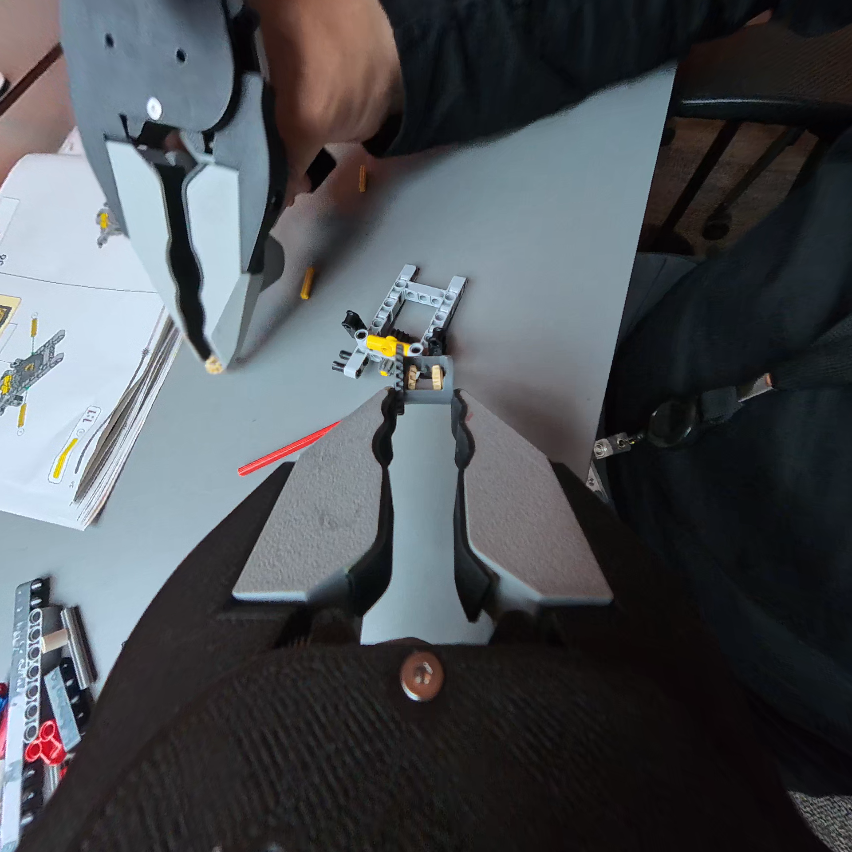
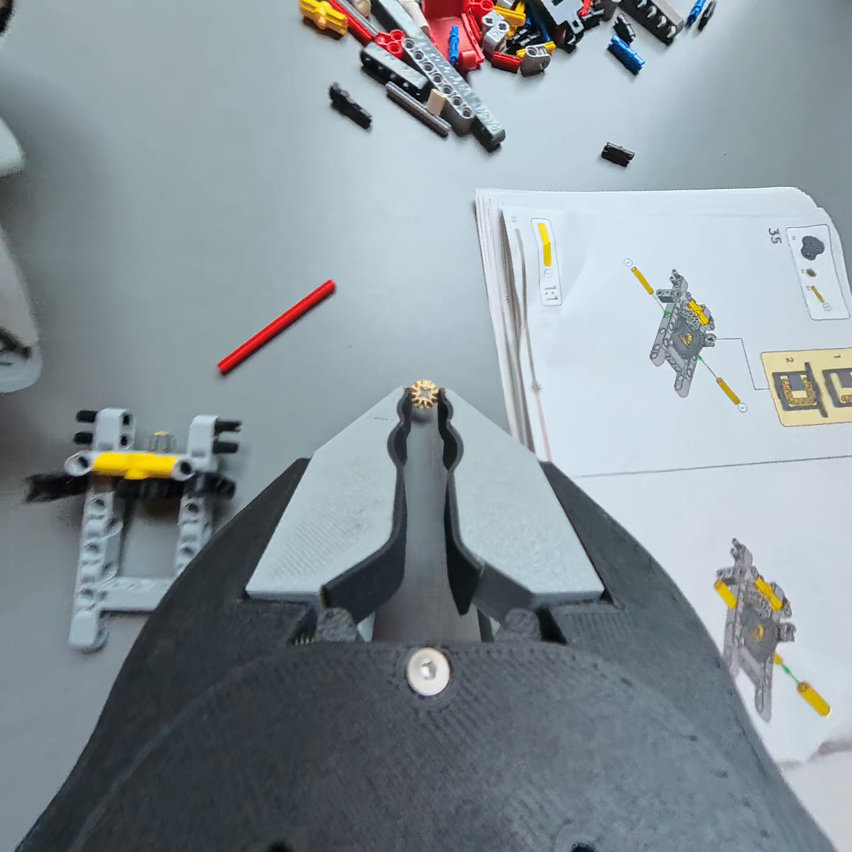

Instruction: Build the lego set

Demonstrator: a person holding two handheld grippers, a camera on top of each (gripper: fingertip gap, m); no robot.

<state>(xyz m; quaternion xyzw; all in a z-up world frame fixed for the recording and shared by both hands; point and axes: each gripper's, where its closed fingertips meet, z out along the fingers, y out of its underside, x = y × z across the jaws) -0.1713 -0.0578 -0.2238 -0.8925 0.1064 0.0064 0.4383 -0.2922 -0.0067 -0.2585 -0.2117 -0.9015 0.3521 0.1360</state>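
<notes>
My left gripper (image 1: 424, 400) is shut on a dark grey housing with tan gears (image 1: 433, 375), next to the part-built frame. The frame (image 1: 415, 299) is light grey with a yellow connector (image 1: 385, 343) and black pins, and it lies on the grey table. It also shows in the right wrist view (image 2: 133, 516), low on the left. My right gripper (image 2: 424, 408) is shut on a small tan gear (image 2: 424, 392) at its tips. In the left wrist view the right gripper (image 1: 213, 352) hangs left of the frame, tips down, just above the table.
A red axle (image 2: 276, 327) lies between the grippers. Two yellow axles (image 1: 307, 282) (image 1: 363, 177) lie beyond the frame. An open instruction booklet (image 2: 668, 322) lies on one side. A pile of loose parts (image 2: 461, 50) lies beyond it. The table edge (image 1: 631, 276) runs close to the frame. The grippers' ends are close to 15 cm from one another.
</notes>
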